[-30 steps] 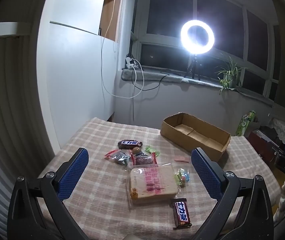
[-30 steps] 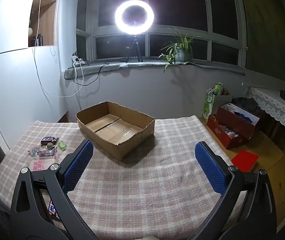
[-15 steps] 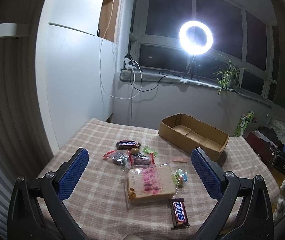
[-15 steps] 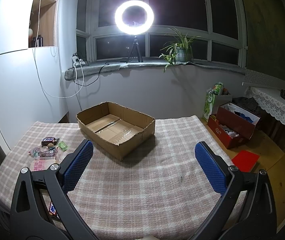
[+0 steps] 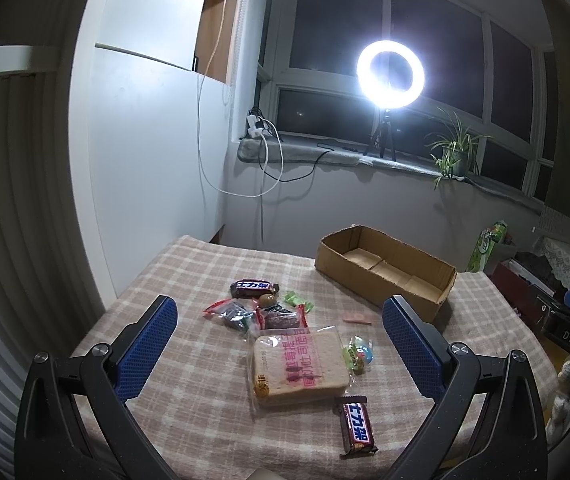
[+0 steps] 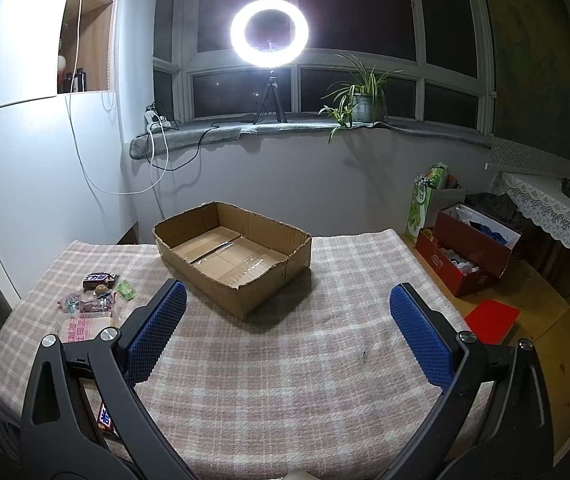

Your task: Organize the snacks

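Snacks lie loose on the checked tablecloth point(image 5: 189, 280): a bagged slice of bread point(image 5: 299, 364), a chocolate bar point(image 5: 357, 426) near the front edge, a second chocolate bar point(image 5: 253, 287) farther back, small red packets point(image 5: 261, 314), green candies point(image 5: 297, 300) and a colourful candy point(image 5: 359, 354). An empty cardboard box point(image 5: 385, 272) stands behind them to the right. My left gripper point(image 5: 281, 320) hangs open above the snacks, holding nothing. In the right wrist view the box point(image 6: 233, 254) is ahead and the snacks point(image 6: 93, 300) are at the left. My right gripper point(image 6: 287, 308) is open and empty over bare cloth.
A white cabinet point(image 5: 145, 160) lines the table's left side. A ring light point(image 6: 269, 32) and a potted plant point(image 6: 359, 100) stand on the windowsill behind. On the floor to the right sit a red box point(image 6: 469, 256) and a green bag point(image 6: 425, 200).
The left wrist view has pulled back and risen slightly, so the snacks and box sit a little lower and farther. The right view is almost unchanged. Both grippers stay open.
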Motion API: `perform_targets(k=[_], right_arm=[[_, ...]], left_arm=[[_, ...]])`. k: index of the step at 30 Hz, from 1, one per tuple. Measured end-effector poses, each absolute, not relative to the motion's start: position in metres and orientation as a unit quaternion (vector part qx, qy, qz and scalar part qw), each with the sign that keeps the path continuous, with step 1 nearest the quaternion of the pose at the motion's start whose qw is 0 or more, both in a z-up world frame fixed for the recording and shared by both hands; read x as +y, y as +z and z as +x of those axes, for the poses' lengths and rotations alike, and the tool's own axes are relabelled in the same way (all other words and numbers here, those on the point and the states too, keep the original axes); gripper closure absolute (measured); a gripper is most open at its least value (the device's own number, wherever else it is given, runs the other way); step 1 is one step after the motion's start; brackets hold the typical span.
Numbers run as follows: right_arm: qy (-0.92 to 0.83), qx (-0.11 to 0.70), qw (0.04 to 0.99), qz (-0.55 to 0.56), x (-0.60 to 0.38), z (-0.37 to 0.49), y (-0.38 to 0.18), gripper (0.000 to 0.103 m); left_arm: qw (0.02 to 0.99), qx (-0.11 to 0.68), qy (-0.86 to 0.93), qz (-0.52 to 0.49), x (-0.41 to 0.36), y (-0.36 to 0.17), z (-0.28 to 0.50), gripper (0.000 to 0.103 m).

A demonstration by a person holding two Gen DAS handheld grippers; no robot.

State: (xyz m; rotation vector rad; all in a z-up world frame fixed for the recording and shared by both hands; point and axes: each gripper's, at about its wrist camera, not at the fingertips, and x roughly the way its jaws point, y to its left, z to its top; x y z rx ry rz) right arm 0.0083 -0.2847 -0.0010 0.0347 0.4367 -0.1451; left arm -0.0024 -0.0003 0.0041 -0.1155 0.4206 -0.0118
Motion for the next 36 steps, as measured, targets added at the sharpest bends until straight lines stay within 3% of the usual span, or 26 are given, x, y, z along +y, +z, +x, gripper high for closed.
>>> perform_targets(k=[36], right_arm=[[-0.067, 0.225, 0.972, 0.015, -0.278, 0.014, -0.015, 0.000]], left_arm=[[0.974, 0.218, -0.011, -0.057, -0.004, -0.003, 0.001, 0.001]])
